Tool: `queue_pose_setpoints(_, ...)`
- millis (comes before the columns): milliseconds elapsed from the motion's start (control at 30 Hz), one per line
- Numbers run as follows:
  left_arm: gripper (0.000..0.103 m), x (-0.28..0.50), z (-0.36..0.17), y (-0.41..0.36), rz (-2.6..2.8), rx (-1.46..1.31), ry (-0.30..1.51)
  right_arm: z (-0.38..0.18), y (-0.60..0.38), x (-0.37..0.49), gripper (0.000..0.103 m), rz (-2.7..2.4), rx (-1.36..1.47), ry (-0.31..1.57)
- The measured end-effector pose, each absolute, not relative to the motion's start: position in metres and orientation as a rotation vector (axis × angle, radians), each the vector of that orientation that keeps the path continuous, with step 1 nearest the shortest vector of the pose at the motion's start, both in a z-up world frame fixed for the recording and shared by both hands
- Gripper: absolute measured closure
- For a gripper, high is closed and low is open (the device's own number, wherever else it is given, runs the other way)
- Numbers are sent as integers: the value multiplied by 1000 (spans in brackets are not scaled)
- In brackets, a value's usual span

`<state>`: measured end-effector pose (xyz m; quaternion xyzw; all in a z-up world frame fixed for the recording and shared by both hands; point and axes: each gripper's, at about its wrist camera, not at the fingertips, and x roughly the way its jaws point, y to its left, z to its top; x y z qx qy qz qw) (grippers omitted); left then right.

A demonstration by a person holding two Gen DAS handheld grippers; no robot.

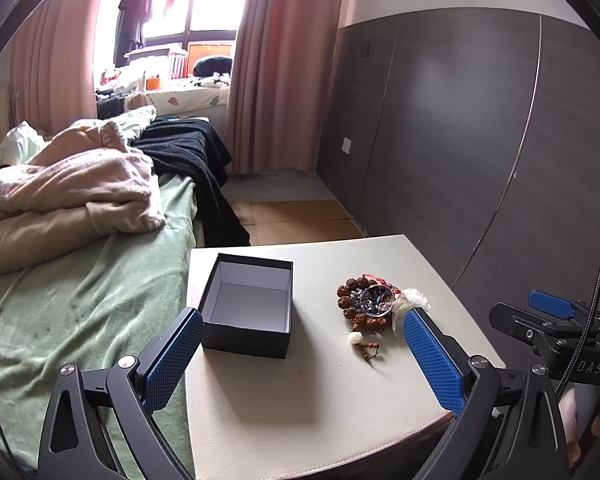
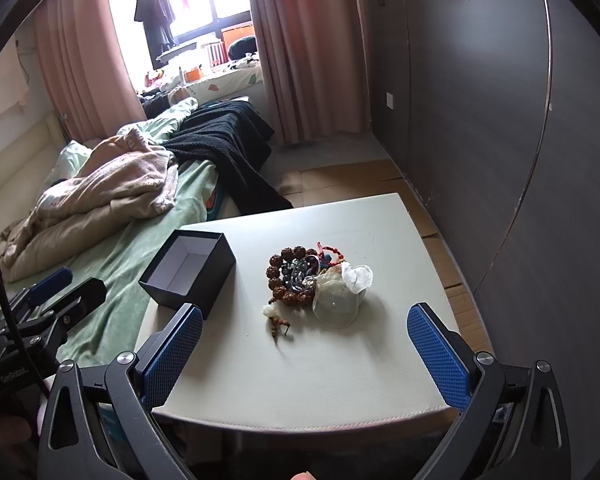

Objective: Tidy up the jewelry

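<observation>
Both tools hang over the near edge of the cream table [image 2: 340, 360], and both are spread wide with nothing between the blue pads. The left gripper [image 1: 300, 356] sits low on the bed side; the right gripper [image 2: 306, 354] is just beside it, facing the middle of the tabletop.

Just past the left gripper's tips sits the black box [image 1: 248, 308], lid off, white inside, nothing in it, close to the table's left edge. To its right, apart from the box, lies the jewelry pile [image 2: 316, 280]: a brown bead bracelet [image 2: 284, 276] ringed around dark tangled pieces, red cord at the back, pale translucent pieces on the right side touching it. A small strand of beads [image 2: 278, 324] trails off toward the near side.

Beyond the table: the bed's green sheet [image 1: 80, 300], a rumpled pink blanket [image 1: 72, 184], pink curtains [image 2: 300, 48] and a bright window.
</observation>
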<state>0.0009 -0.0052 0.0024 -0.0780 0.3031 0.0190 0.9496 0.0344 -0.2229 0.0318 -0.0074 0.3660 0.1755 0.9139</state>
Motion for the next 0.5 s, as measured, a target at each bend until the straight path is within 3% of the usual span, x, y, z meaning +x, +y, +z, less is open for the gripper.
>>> queue_pose_setpoints(500,3,0,2,-5,37,-159,615,32,-222,34,0,360,-17,754)
